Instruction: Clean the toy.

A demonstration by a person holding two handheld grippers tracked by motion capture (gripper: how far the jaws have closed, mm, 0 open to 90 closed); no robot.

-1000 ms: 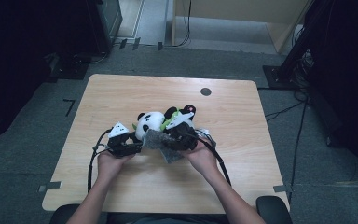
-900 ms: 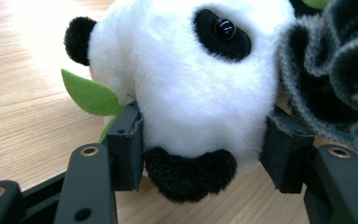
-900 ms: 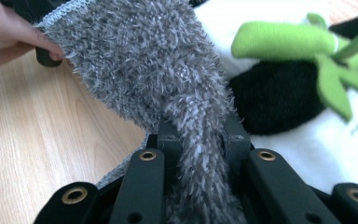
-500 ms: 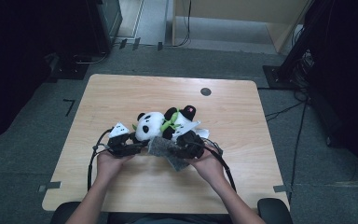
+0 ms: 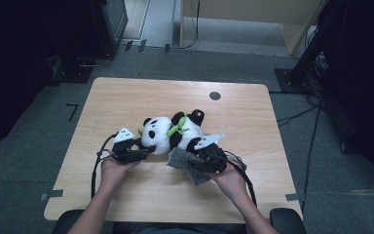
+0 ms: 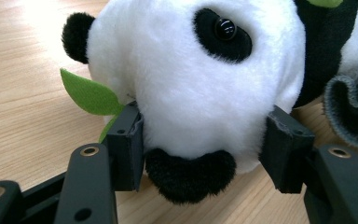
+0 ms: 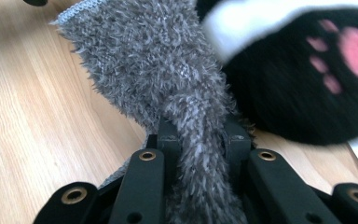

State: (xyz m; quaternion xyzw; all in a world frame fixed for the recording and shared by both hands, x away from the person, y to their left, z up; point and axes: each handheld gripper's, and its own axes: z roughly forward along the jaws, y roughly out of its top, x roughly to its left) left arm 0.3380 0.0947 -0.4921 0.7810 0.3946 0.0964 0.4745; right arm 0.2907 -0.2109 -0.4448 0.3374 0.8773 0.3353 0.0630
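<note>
A black-and-white panda plush point(image 5: 170, 132) with a green leaf scarf lies on the wooden table point(image 5: 126, 97). My left gripper point(image 5: 143, 150) is shut on the panda's head point(image 6: 196, 74), one pad on each side of it point(image 6: 203, 149). A green felt leaf point(image 6: 88, 95) sticks out beside the left pad. My right gripper point(image 5: 195, 158) is shut on a bunched grey fuzzy cloth point(image 7: 158, 60), which trails onto the table point(image 5: 197, 176) in front of the panda. In the right gripper view point(image 7: 198, 140), a black paw with pink pads point(image 7: 307, 74) lies just past the cloth.
A small black round hole point(image 5: 215, 95) marks the far side of the table. Bare wood lies to the left, far side and front. Cables trail from both grippers toward the near edge. Dark floor surrounds the table.
My right gripper has slid to the right and slightly nearer with the grey cloth, uncovering more of the panda's body. The left gripper and the panda's head stayed put.
</note>
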